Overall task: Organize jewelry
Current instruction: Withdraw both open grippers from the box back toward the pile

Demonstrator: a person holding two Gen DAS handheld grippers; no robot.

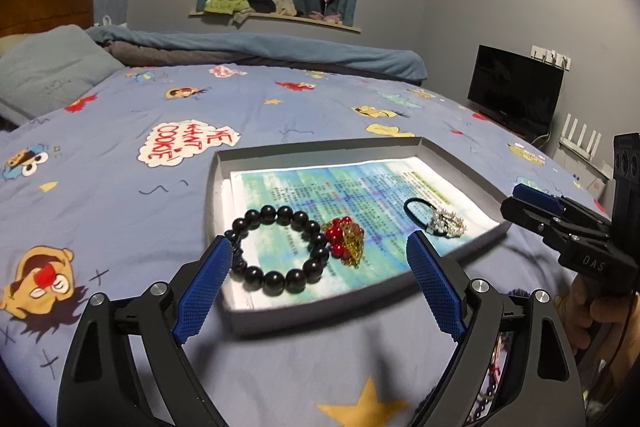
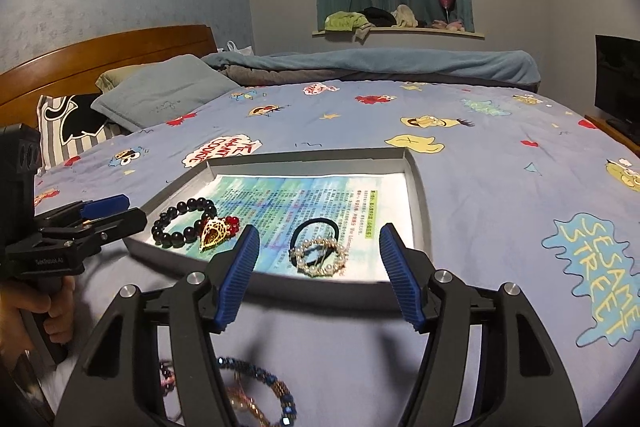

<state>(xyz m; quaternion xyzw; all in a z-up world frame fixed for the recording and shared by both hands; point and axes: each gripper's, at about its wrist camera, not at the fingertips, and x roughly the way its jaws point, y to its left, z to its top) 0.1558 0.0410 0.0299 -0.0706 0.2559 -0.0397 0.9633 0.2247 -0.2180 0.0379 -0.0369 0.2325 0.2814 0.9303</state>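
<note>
A shallow grey tray (image 1: 224,163) (image 2: 420,195) lined with a printed sheet lies on the bed. In it are a black bead bracelet (image 1: 280,251) (image 2: 182,223), a gold and red brooch (image 1: 346,239) (image 2: 218,231), and a black hair tie with a pearl ring (image 1: 438,221) (image 2: 318,253). My left gripper (image 1: 320,251) is open and empty at the tray's near edge, over the bracelet and brooch. My right gripper (image 2: 318,239) is open and empty, framing the hair tie. More bracelets, blue beaded (image 2: 276,387) and pink, lie on the bed below the right gripper.
The bed has a blue cartoon-print sheet (image 1: 120,155), pillows (image 2: 160,95) and a rolled blanket (image 1: 260,47) at the back. A wooden headboard (image 2: 104,55) stands left. A black TV (image 1: 516,87) stands right. Each gripper shows in the other's view (image 1: 568,227) (image 2: 80,227).
</note>
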